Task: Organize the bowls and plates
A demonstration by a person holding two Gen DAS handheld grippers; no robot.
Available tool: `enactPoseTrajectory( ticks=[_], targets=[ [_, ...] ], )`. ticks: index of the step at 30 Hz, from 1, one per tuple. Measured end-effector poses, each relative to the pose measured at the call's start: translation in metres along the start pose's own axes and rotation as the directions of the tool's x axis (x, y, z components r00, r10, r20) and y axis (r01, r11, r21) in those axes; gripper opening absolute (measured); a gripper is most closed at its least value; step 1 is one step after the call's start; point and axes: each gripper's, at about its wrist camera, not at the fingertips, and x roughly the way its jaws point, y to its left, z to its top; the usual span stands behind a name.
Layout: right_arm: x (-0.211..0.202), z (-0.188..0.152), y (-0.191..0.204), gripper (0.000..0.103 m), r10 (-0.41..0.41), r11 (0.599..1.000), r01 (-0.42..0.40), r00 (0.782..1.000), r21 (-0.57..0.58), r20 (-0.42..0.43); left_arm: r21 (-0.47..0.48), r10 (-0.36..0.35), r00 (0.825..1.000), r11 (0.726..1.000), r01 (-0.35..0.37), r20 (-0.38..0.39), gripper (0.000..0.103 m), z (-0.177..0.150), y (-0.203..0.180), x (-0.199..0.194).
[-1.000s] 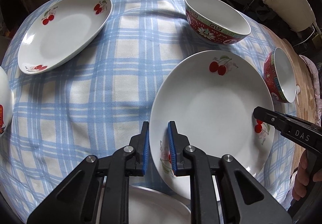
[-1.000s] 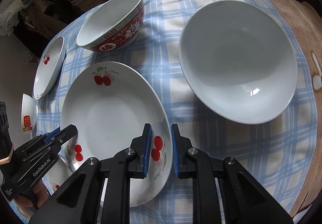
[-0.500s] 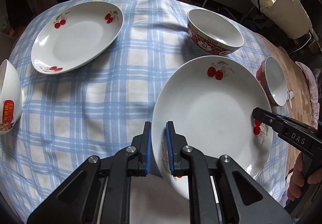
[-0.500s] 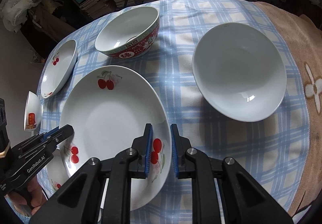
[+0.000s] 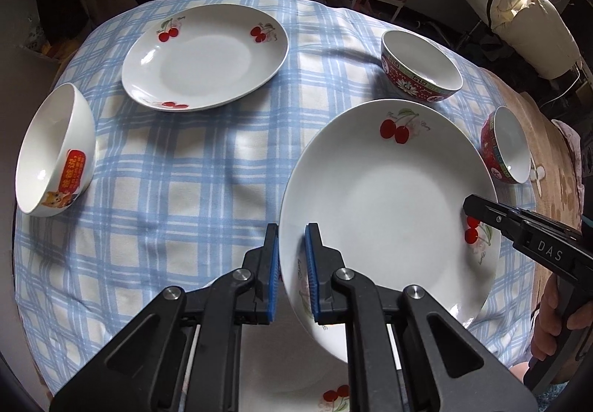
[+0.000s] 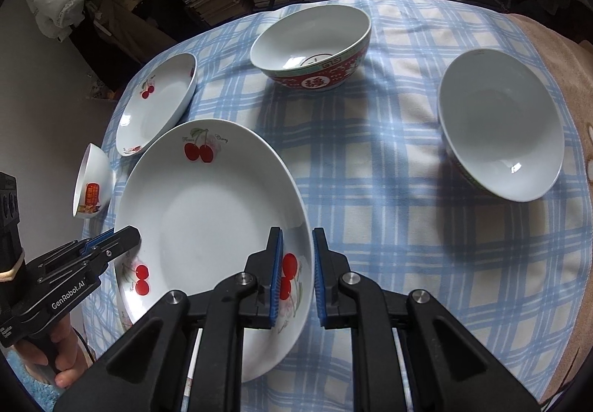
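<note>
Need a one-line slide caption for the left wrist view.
Both grippers, left gripper and right gripper, clamp opposite rims of a cherry plate above the checked tablecloth.

Round table under a blue checked cloth (image 5: 178, 189), and resting on it: a cherry plate (image 5: 205, 58), a white sticker bowl (image 5: 52, 156) and two red-patterned bowls (image 5: 420, 67).

Gripping cherry plate (image 5: 389, 197) by opposite rims with left gripper (image 5: 291, 275) and right gripper (image 5: 469, 208), above checked surface (image 5: 185, 171) bearing second plate (image 5: 205, 56) and bowls.
</note>
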Motion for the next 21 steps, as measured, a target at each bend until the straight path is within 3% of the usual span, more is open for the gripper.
enactPoseTrajectory(
  ticks=[13,21],
  targets=[
    [0.017,-0.030,0.058,0.017,0.062,0.994,-0.068,0.996,-0.085,-0.062,-0.070,0.067,0.997,0.995,-0.070,-0.031,0.013,-0.047,0.054,-0.030],
    [0.017,-0.042,0.085,0.017,0.073,0.985,-0.083,0.995,-0.150,-0.072,-0.116,0.052,0.998,0.992,-0.056,-0.040,0.013,-0.077,0.076,-0.044]
  ],
)
